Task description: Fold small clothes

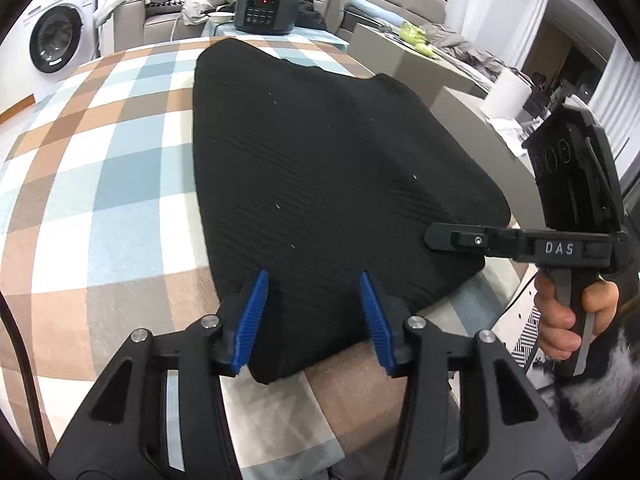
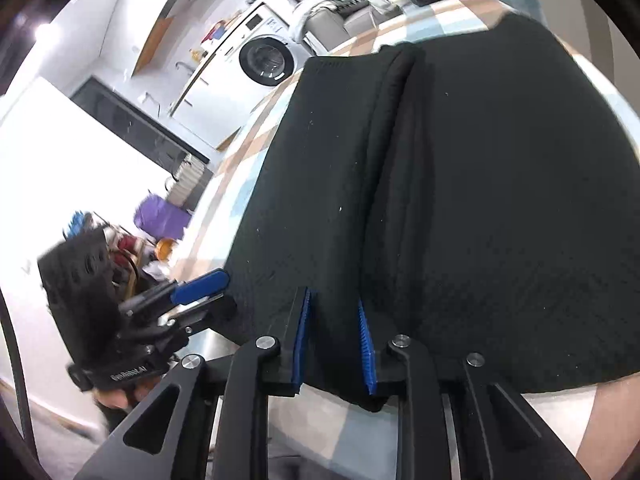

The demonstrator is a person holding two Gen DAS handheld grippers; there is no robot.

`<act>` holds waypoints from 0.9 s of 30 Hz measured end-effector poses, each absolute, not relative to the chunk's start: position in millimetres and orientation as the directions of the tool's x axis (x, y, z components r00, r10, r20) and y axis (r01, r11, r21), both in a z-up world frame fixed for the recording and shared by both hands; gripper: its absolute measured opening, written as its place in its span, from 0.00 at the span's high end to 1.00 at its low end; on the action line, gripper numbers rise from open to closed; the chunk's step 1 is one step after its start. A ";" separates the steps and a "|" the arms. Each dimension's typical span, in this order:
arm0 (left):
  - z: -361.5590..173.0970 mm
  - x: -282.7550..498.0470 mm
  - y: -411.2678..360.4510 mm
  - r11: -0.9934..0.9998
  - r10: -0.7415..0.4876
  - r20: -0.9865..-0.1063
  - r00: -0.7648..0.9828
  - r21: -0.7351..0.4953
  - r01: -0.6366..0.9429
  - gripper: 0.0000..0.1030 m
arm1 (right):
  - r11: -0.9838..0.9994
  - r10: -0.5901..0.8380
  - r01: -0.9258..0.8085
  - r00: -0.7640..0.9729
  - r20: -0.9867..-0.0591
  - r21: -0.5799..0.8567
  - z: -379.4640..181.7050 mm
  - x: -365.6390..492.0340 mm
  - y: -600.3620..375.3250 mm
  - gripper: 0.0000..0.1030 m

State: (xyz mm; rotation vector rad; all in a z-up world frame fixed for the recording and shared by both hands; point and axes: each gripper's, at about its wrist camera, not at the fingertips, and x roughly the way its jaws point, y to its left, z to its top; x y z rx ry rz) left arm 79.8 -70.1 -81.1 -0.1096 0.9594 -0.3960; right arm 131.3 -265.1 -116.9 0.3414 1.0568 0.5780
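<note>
A black knit garment (image 1: pixel 320 160) lies folded on the checked tablecloth (image 1: pixel 100 180). In the right wrist view the garment (image 2: pixel 480 200) shows a lengthwise fold line down its middle. My left gripper (image 1: pixel 314 312) is open at the near left corner; the cloth lies between the wide-set blue pads (image 1: pixel 256 308), untouched. My right gripper (image 2: pixel 334 342) stands at the near right edge with its jaws narrowly apart, cloth between the pads and no clear squeeze. Each gripper shows in the other's view: the right gripper (image 1: pixel 434 240) over the garment's right edge, the left gripper (image 2: pixel 220 292) at its left edge.
A black electric cooker (image 1: pixel 266 6) stands at the table's far end. A washing machine (image 1: pixel 60 36) is at the back left, a white paper roll (image 1: pixel 508 94) on a grey surface to the right. The table's edge runs just beyond the garment's right side.
</note>
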 end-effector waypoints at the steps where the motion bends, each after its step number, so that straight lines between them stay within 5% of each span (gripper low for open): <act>1: -82.6 80.1 -71.0 0.925 -0.371 -0.777 0.508 -0.261 0.276 0.56 | 0.820 0.571 -0.294 0.376 -0.730 0.490 -114.9 131.0 -260.9 0.83; 6: -79.9 78.8 -71.2 0.926 -0.369 -0.774 0.514 -0.260 0.273 0.56 | 0.850 0.520 -0.363 0.455 -0.723 0.382 -85.4 123.8 -250.5 0.89; 9: -83.2 78.0 -68.9 0.924 -0.375 -0.774 0.511 -0.271 0.268 0.56 | 0.886 0.446 -0.330 0.414 -0.793 0.325 -106.4 131.2 -248.9 0.89; 18: -83.0 74.6 -64.2 0.926 -0.372 -0.776 0.510 -0.271 0.263 0.56 | 0.872 0.481 -0.300 0.389 -0.786 0.386 -100.7 131.7 -273.3 0.85; 23: -77.5 76.9 -53.8 0.932 -0.362 -0.764 0.535 -0.282 0.228 0.56 | 0.876 0.482 -0.243 0.435 -0.761 0.417 -100.9 142.1 -281.4 0.54; 27: -82.9 84.9 -36.6 0.930 -0.363 -0.766 0.530 -0.332 0.157 0.56 | 0.840 0.540 -0.194 0.400 -0.740 0.507 -112.7 167.2 -286.8 0.52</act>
